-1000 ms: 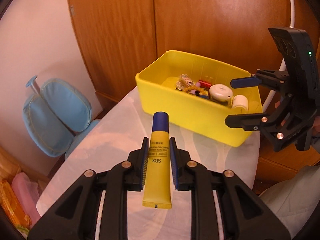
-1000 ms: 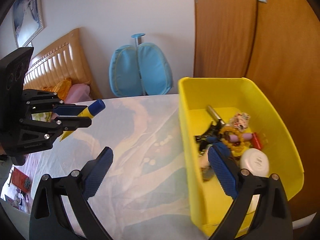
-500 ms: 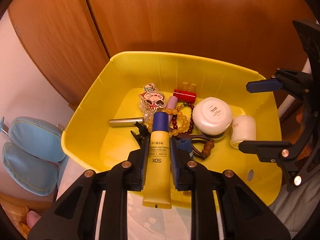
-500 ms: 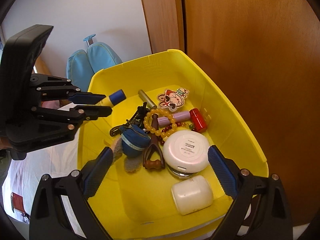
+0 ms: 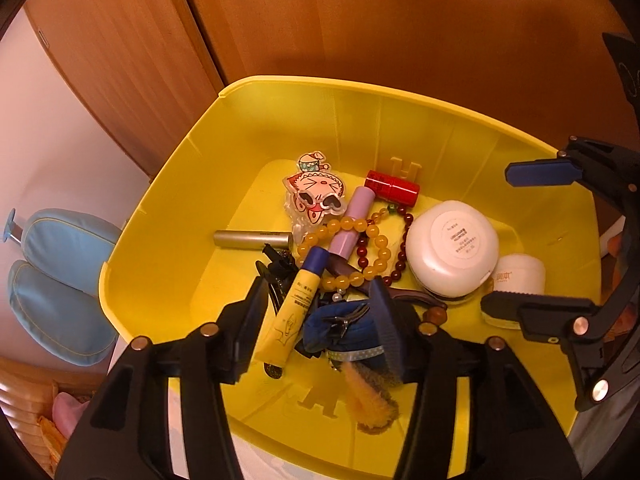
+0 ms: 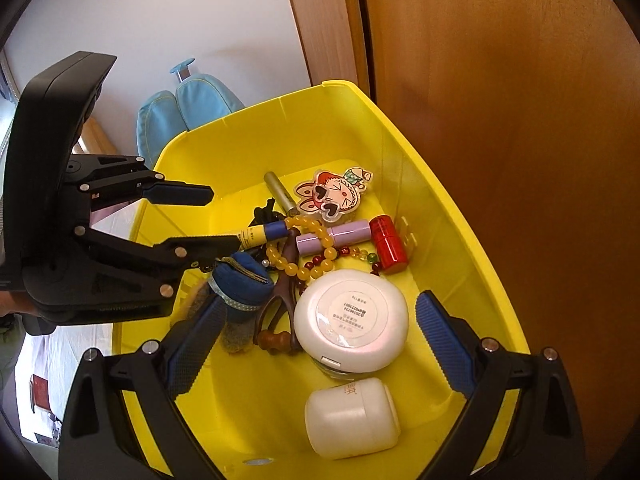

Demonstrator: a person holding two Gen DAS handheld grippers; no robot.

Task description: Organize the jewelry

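1. Left gripper (image 5: 320, 312) sits over the bin (image 5: 168, 216) with its jaws opening. The tube (image 5: 294, 304) is between them but the pads no longer press on it. It lies tilted on the clutter, cap toward the beads (image 5: 352, 248).
2. Right gripper (image 6: 320, 344) hangs wide and empty over the compact (image 6: 352, 320) and the jar (image 6: 352, 420).
3. Tube risk: it rests on the black clip (image 5: 276, 268) and the pouch (image 5: 344, 328), not on the bin floor. It could roll or slide when the left gripper pulls out, more so if a pad brushes it.
4. Snag risk: the right-hand pad of the left gripper looks very close to the pouch and its trim. A straight lift is safest; a sideways exit could drag the pouch or the beads along.
5. Collision risk: both grippers crowd the same bin. The right gripper's lower finger (image 5: 532, 308) is near the jar, and the left gripper's lower finger (image 6: 196, 248) is just over the pouch. A swing by either hand could knock the other tool or tip the jar.
6. Sorting risk: the jewelry lies tangled with the lipsticks (image 5: 356, 220) and the keychain (image 5: 316, 196). Grabbing one strand of beads may haul its neighbours out.
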